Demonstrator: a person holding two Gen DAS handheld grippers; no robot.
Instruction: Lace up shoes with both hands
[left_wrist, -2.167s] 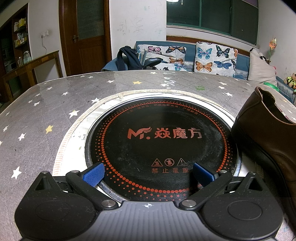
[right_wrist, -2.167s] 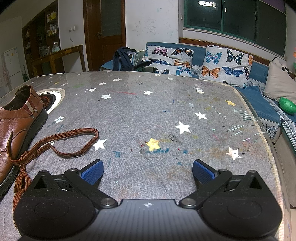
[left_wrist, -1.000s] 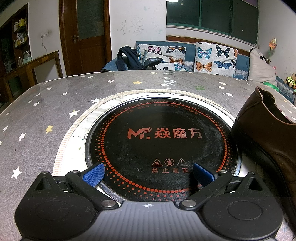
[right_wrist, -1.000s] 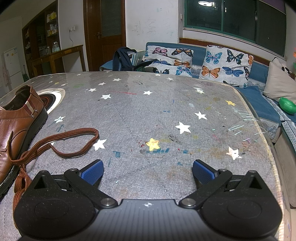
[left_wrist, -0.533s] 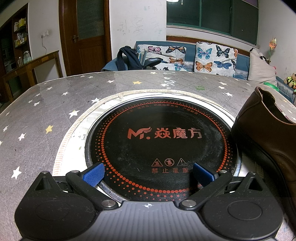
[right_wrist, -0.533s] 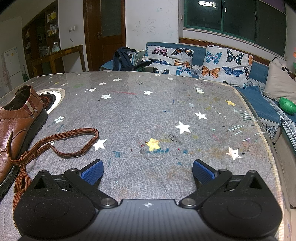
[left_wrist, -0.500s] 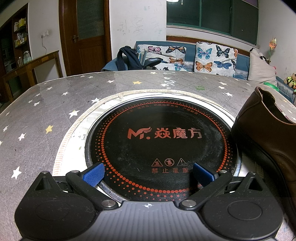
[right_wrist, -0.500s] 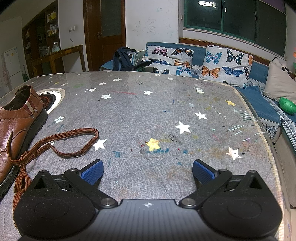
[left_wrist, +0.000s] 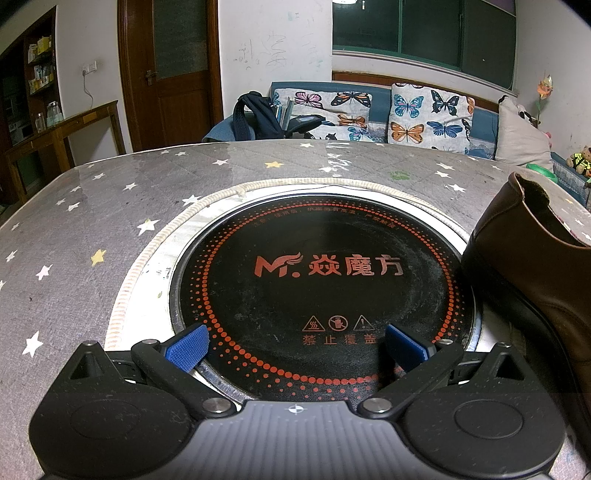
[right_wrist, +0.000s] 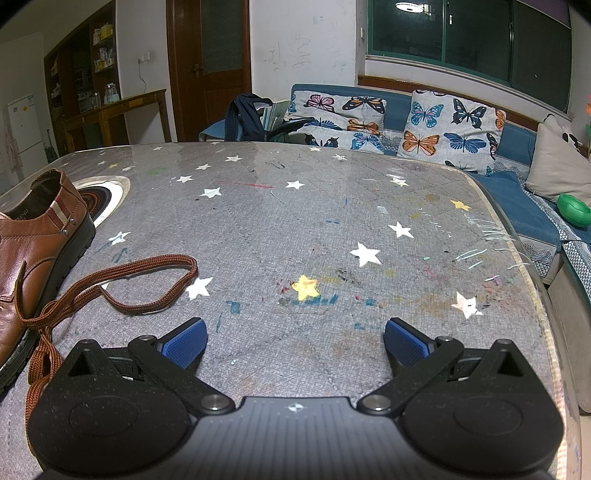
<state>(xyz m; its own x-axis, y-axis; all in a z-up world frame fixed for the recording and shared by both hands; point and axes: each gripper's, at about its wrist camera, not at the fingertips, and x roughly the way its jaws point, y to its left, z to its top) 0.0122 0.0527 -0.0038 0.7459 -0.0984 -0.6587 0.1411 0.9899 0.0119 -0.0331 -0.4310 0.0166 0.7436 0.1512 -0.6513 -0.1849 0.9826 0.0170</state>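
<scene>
A brown leather shoe (right_wrist: 29, 254) with a black sole stands at the far left of the right wrist view; its heel end shows at the right edge of the left wrist view (left_wrist: 535, 258). Its brown lace (right_wrist: 122, 284) trails loose over the grey star-patterned table (right_wrist: 332, 229), looping toward my right gripper. My right gripper (right_wrist: 295, 341) is open and empty, low over the table, right of the lace. My left gripper (left_wrist: 295, 345) is open and empty over the black round cooktop (left_wrist: 321, 280), left of the shoe.
The cooktop is set into the table with a pale rope-like rim (left_wrist: 147, 251). A sofa with butterfly cushions (right_wrist: 424, 129) and a dark backpack (right_wrist: 247, 114) lies beyond the table's far edge. The table's right edge (right_wrist: 532, 280) drops off toward the sofa.
</scene>
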